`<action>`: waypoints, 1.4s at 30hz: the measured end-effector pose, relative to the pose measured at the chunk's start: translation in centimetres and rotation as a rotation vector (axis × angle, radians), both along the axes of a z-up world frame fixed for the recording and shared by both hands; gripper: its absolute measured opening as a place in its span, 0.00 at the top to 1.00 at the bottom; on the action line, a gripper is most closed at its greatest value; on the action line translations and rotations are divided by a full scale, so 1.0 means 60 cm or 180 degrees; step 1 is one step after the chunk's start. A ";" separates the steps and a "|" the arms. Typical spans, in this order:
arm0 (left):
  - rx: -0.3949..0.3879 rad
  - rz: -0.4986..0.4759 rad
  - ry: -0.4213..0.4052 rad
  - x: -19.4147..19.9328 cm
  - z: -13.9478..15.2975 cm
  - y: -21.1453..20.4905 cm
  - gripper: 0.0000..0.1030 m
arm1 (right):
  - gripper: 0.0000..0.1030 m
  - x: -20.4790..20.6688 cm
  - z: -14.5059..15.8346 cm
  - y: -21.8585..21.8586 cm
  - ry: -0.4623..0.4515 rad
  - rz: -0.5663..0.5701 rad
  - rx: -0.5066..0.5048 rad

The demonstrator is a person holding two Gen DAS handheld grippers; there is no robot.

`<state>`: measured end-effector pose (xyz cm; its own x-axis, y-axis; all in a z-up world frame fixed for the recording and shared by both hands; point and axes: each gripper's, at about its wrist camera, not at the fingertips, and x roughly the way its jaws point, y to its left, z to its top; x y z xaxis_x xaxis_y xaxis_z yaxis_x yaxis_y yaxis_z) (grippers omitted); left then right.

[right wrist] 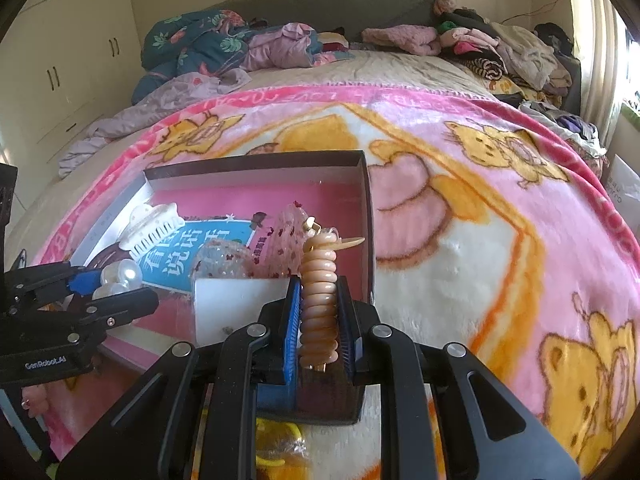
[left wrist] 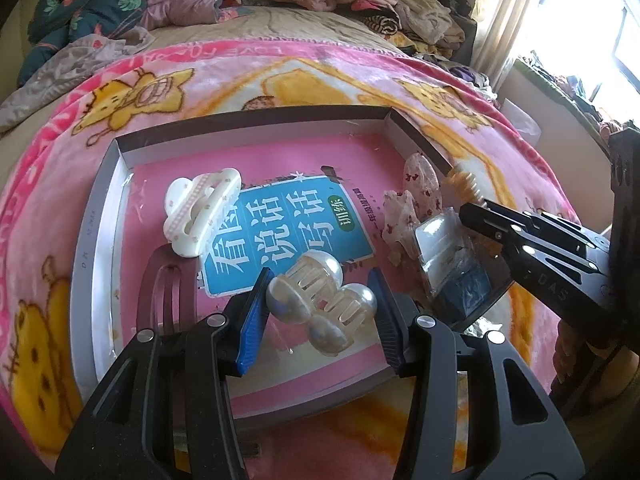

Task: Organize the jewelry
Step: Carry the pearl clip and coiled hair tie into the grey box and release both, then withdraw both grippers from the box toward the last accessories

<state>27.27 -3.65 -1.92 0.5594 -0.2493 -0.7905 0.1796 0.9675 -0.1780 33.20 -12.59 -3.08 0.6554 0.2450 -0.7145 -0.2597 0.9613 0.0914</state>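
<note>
**A:** Status entry. Left claw (left wrist: 319, 276) is clamped on the pearl clip (left wrist: 320, 304), with a blue pad on a pearl at each side. It hangs low over the pink book (left wrist: 280, 236) at about 6 o'clock of the box (left wrist: 92, 220). Right claw (right wrist: 320, 280) has both pads against the ribbed peach clip (right wrist: 319, 300), which stands upright.

**B:** Where is the peach clip relative to the box?

**A:** At 3 o'clock, just beside the right wall, by my reading slightly inside it. The wall (right wrist: 366, 208) stands immediately to its right in the right wrist view.

**B:** Hazards?

**A:** Three.
1. If the peach clip is let go here, it may tip over the wall onto the blanket (right wrist: 480, 200). It is tall, and the wall is low and very close.
2. It may land on the clear packet (left wrist: 452, 256) or the floral fabric piece (left wrist: 416, 196), both crowded at 3 o'clock, and end up propped rather than flat.
3. Pearls are round and glossy, so a small-area grip could let the pearl clip rotate or squirt out.

**B:** Collision risk between the claws?

**A:** Some. The two are near each other along the 4–6 o'clock edge, so a sideways move by either could knock the other's load.

**B:** The white clip (left wrist: 200, 212)?

**A:** It lies at 10 o'clock, well apart from both.
</note>
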 end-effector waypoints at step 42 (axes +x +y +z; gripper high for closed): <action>0.0008 0.0338 -0.0398 -0.176 0.076 0.070 0.28 | 0.18 -0.203 0.062 0.002 -0.0285 0.0045 0.0126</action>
